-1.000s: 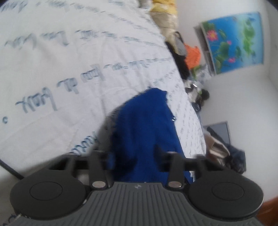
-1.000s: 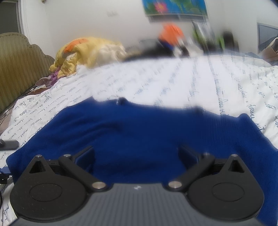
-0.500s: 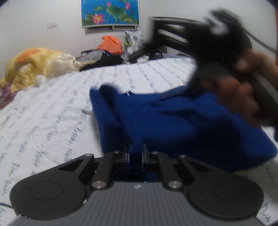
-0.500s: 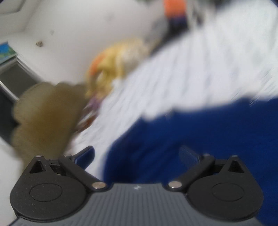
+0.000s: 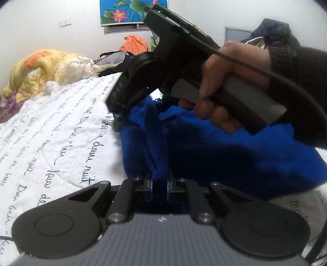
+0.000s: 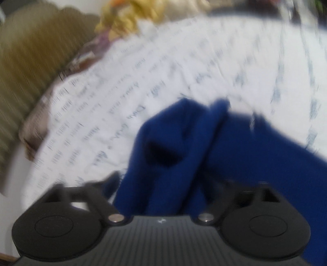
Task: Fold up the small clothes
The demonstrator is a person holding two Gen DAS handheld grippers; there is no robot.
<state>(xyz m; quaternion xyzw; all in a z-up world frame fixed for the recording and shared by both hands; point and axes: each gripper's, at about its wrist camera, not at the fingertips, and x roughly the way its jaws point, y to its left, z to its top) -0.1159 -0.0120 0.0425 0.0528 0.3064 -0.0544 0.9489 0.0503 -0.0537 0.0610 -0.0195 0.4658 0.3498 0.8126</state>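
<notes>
A blue fleece garment lies bunched on the white quilt with script print. My left gripper is shut on a ridge of the blue garment at its near edge. In the left wrist view the right gripper, held in a hand, hovers over the garment's far left part, its fingertips hidden. The right wrist view is blurred: the blue garment fills the space between the wide-spread fingers of my right gripper, and no grip shows.
A yellow and orange blanket is heaped at the head of the bed. An orange bag and dark clothes lie beyond it under a flower picture. An olive headboard stands left.
My left gripper has shut on the garment's edge and swung round to face the head of the bed. The right gripper has moved over the garment and tilted.
</notes>
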